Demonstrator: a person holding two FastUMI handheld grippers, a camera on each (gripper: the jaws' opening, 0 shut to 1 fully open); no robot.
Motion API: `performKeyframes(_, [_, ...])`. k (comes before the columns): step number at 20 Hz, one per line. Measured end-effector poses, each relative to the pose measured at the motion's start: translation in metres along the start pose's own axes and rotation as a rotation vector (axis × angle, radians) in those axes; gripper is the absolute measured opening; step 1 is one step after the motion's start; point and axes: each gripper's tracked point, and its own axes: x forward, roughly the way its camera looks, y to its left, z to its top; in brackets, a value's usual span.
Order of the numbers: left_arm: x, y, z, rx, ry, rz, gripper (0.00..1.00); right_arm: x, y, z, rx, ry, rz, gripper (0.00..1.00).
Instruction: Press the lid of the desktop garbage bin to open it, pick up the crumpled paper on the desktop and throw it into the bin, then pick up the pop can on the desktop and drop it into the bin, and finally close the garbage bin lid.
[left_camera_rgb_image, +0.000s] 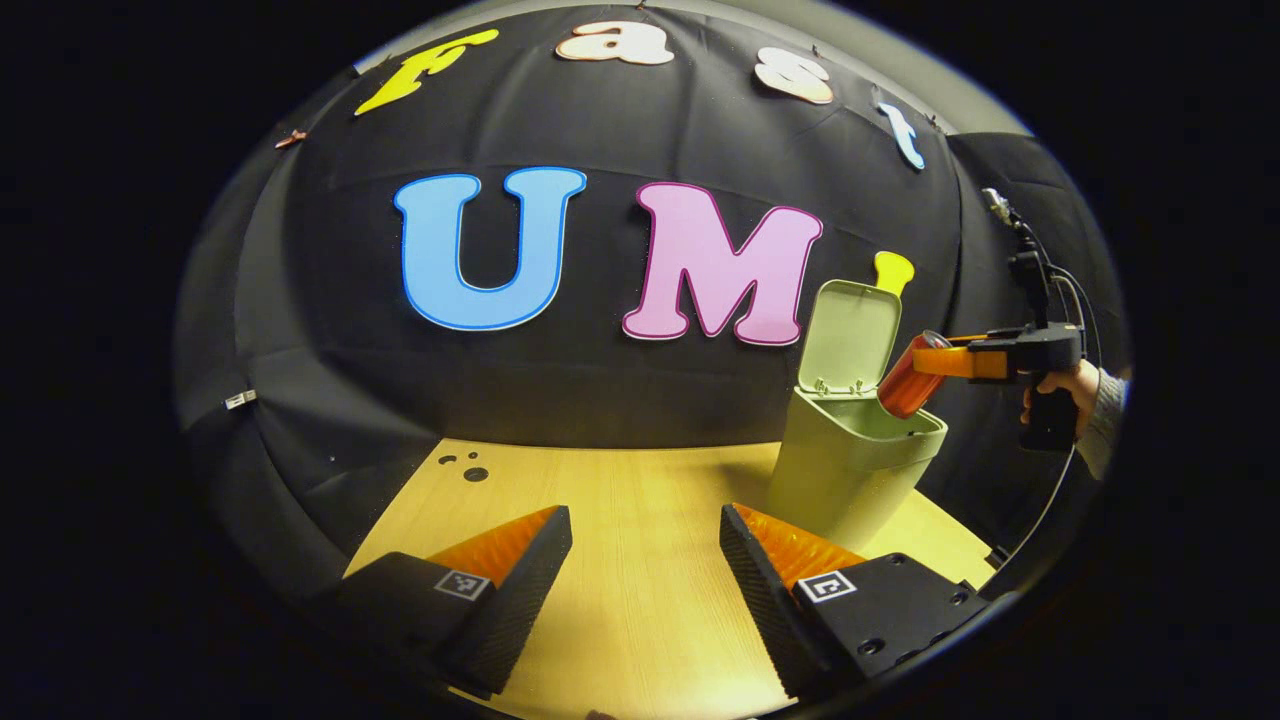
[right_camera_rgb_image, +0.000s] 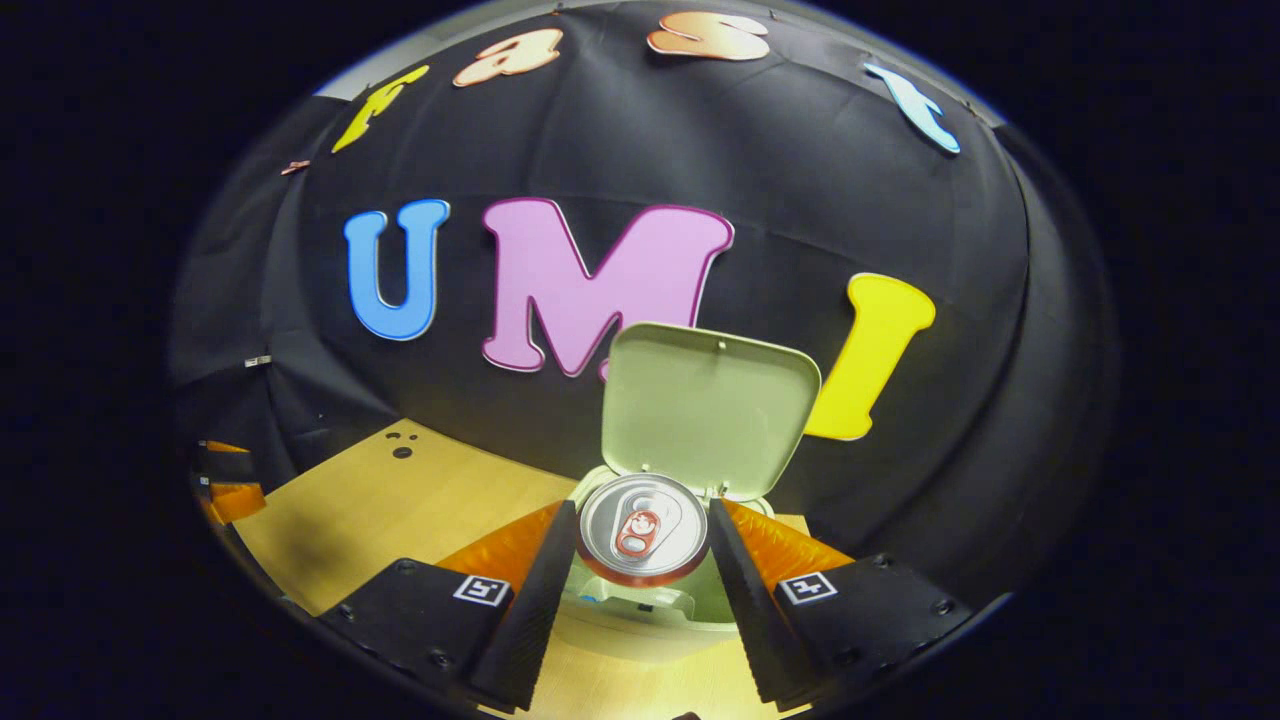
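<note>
A: Looking at the bin (left_camera_rgb_image: 850, 470) near the right edge of the table (left_camera_rgb_image: 640, 560), how far is it?

B: The lid (right_camera_rgb_image: 705, 410) stands open. The right gripper (right_camera_rgb_image: 640, 545) pinches the can (right_camera_rgb_image: 642, 528) just over the mouth. I see no paper on the table, so probably it is inside.

A: What is left?

B: To drop the can and close the lid. The left gripper (left_camera_rgb_image: 645, 560) is spread, holding nothing, well apart. Nothing blocks.

I'm seeing square black-and-white tags on the blocky bases of my left gripper (left_camera_rgb_image: 645, 560), lower centre, screw holes on the right base. Same tags and screws on my right gripper (right_camera_rgb_image: 642, 560). At right in the left gripper view: pistol-grip handle, thin cable looping down, grey knit sleeve (left_camera_rgb_image: 1105, 425) showing.
</note>
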Motion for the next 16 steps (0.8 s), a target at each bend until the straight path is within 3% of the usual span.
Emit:
performKeyframes(4, [0.005, 0.003, -0.001, -0.007, 0.007, 0.010, 0.96, 0.033, -0.026, -0.031, 0.030, 0.109, -0.045, 0.82])
performKeyframes(10, [0.011, 0.004, -0.003, -0.016, 0.015, 0.018, 0.96, 0.063, -0.032, -0.088, 0.080, 0.258, -0.043, 0.82])
performKeyframes(16, [0.011, 0.002, -0.006, -0.019, 0.027, 0.018, 0.96, 0.070, -0.036, -0.114, 0.130, 0.302, -0.052, 0.83])
